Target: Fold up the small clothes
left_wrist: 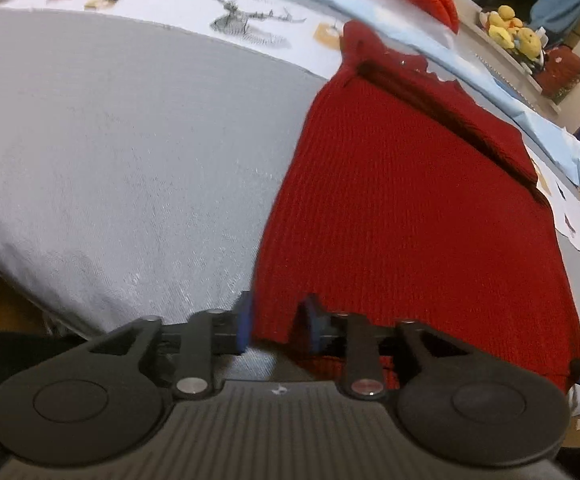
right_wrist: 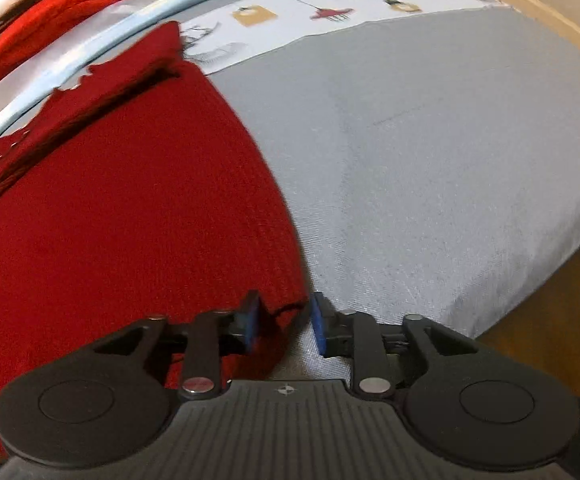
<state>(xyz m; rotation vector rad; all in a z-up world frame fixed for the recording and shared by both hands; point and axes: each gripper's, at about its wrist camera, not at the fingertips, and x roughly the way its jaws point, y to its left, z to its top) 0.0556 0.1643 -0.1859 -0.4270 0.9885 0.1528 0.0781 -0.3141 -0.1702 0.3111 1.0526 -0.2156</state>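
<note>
Red garment (left_wrist: 410, 220): coarse ribbed knit, matt. Bed cover (left_wrist: 130, 140): grey fine-twill woven cloth, matt. Left gripper (left_wrist: 276, 324) and right gripper (right_wrist: 286, 322): matt black plastic, blue pads (right_wrist: 319, 324), shiny metal pins.

Illumination is soft, even, indoor and moderately bright in both views; its source is not visible. No hard glare appears. The grey woven bed cover (left_wrist: 130, 152) shows a mild pale sheen near the bed's near edge. Shadows are weak: a dark line sits under the folded upper band of the red knitted garment (left_wrist: 410, 208), and soft shade lies beneath the black left tongs (left_wrist: 276, 322) and black right tongs (right_wrist: 286, 322).

Fisheye distortion is strong: the bed's edges bow, and the corners darken to black. Motion blur smears the printed white sheet (right_wrist: 330, 12) at the bed's far edge. The yellow plush toys (left_wrist: 510, 28) are out of focus.
</note>
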